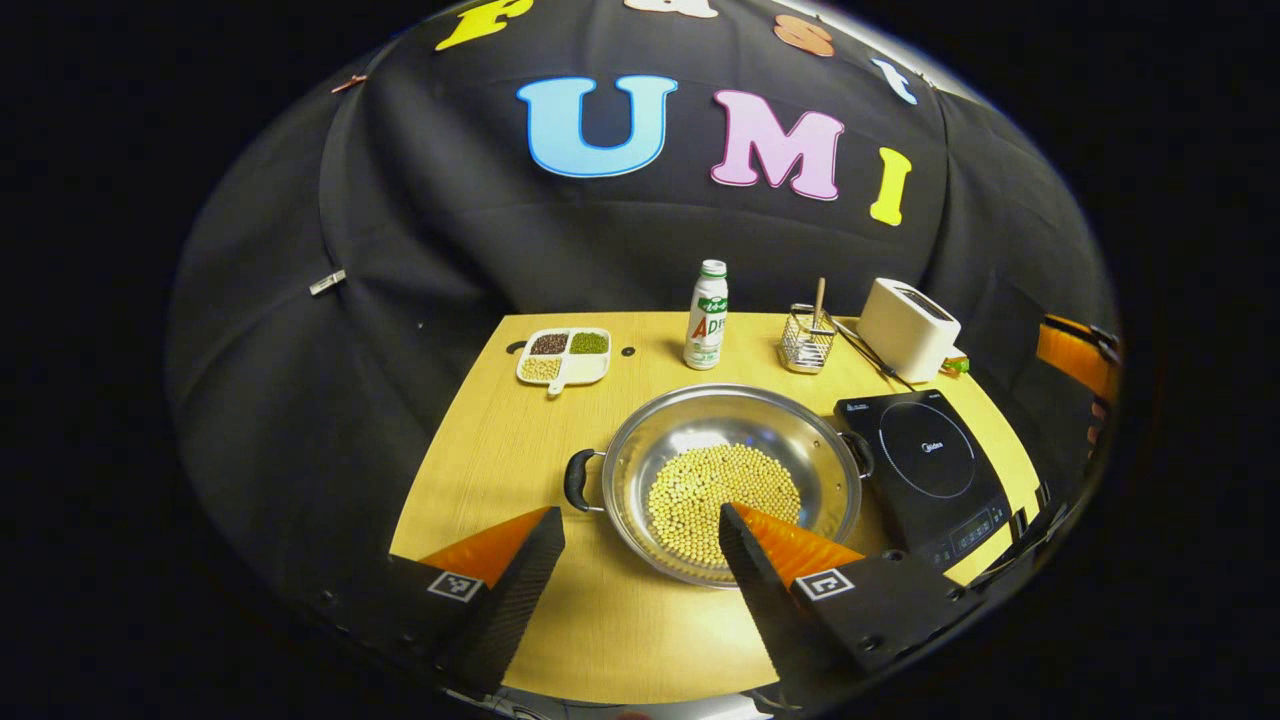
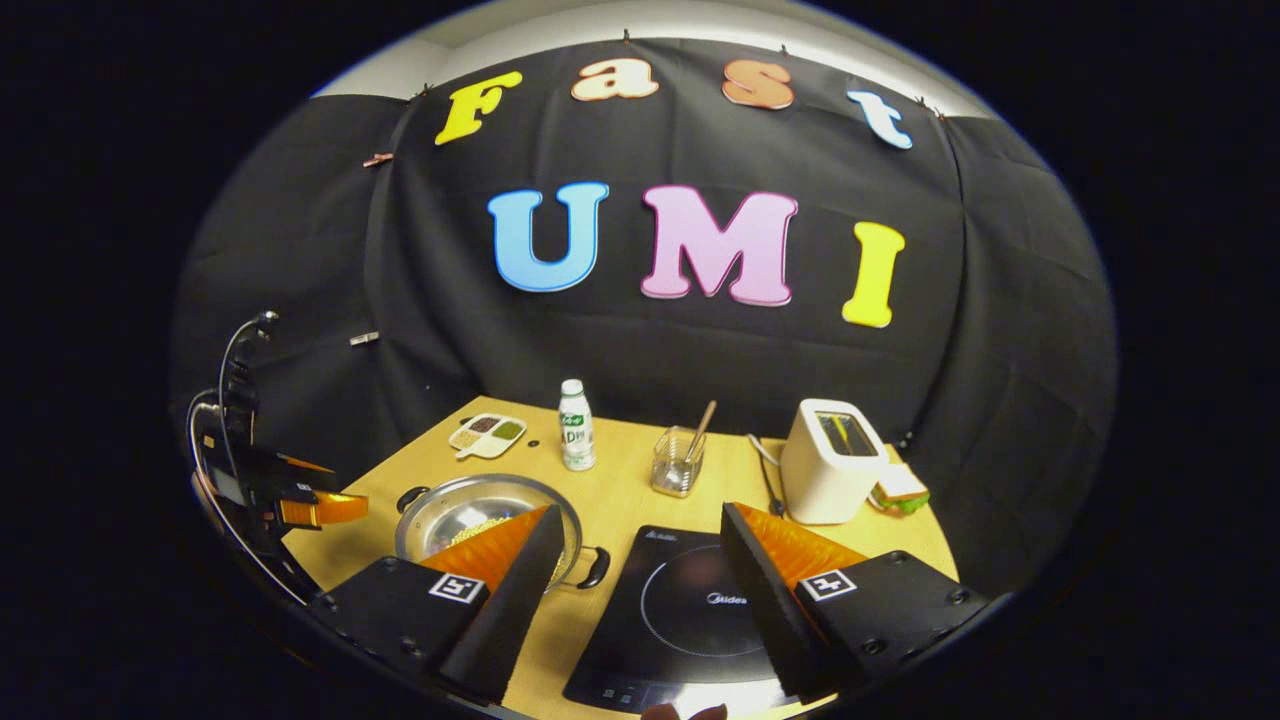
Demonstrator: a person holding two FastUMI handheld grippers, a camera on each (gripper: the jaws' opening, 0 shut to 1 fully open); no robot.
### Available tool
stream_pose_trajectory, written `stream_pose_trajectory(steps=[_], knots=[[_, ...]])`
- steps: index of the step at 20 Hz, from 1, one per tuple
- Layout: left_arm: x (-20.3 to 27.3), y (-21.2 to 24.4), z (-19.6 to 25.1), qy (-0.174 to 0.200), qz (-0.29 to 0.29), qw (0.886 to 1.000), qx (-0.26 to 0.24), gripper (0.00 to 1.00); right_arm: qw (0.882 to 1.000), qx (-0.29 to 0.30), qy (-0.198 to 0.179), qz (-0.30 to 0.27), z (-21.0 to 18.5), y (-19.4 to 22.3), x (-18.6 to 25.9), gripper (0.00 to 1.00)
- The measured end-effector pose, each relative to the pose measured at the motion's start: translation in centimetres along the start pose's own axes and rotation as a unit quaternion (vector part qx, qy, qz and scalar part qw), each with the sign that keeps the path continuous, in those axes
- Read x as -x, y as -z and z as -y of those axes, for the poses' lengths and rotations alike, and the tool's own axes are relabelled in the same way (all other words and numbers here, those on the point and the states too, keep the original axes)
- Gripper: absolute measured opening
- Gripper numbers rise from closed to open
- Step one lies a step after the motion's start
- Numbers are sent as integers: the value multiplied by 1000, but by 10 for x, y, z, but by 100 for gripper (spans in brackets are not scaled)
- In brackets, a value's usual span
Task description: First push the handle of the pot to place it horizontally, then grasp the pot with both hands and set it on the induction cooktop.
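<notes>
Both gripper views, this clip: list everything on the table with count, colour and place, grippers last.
Round steel pot: one, silver with two black handles, table centre, beside the cooktop, not on it.
Beans: a pile, pale yellow, in the pot.
Flat black induction cooktop: one, right of the pot, bare.
White plastic bottle: one, green cap, upright behind the pot.
Divided white dish: one, with dark, green and tan grains, back left.
Wire basket: one, metal, holding a stick, back centre.
White toaster: one, back right.
Sandwich: one, beside the toaster.
Wooden table: one, yellowish.
Left gripper: open, above the pot's near side.
Right gripper: open, above the cooktop.
</notes>
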State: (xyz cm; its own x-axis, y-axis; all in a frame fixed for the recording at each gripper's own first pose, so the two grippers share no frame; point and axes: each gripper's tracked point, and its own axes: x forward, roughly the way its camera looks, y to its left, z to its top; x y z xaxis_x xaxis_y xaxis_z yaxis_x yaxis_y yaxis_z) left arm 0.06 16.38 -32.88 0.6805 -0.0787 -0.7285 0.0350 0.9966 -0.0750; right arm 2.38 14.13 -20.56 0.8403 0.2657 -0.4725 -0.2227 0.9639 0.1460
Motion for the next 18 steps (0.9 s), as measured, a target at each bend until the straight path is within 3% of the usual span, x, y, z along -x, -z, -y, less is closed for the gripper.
stream_pose_trajectory(steps=[6, 9, 16, 17, 18], knots=[[-49, 14, -32, 8, -43, 999, 8, 98, 993, -38, -46, -101, -29, 61, -63, 98], [-81, 23, -30, 32, -68, 997, 16, 94, 986, -54, -56, -146, -38, 88, -92, 99], [-144, 22, -53, 10, -101, 995, -9, 91, 976, -55, -60, -201, -57, 131, -145, 98], [-150, 23, -53, 8, -103, 995, -9, 90, 976, -51, -59, -205, -58, 134, -152, 90], [-155, 26, -52, 12, -108, 994, -7, 90, 976, -47, -55, -207, -58, 140, -161, 94]])
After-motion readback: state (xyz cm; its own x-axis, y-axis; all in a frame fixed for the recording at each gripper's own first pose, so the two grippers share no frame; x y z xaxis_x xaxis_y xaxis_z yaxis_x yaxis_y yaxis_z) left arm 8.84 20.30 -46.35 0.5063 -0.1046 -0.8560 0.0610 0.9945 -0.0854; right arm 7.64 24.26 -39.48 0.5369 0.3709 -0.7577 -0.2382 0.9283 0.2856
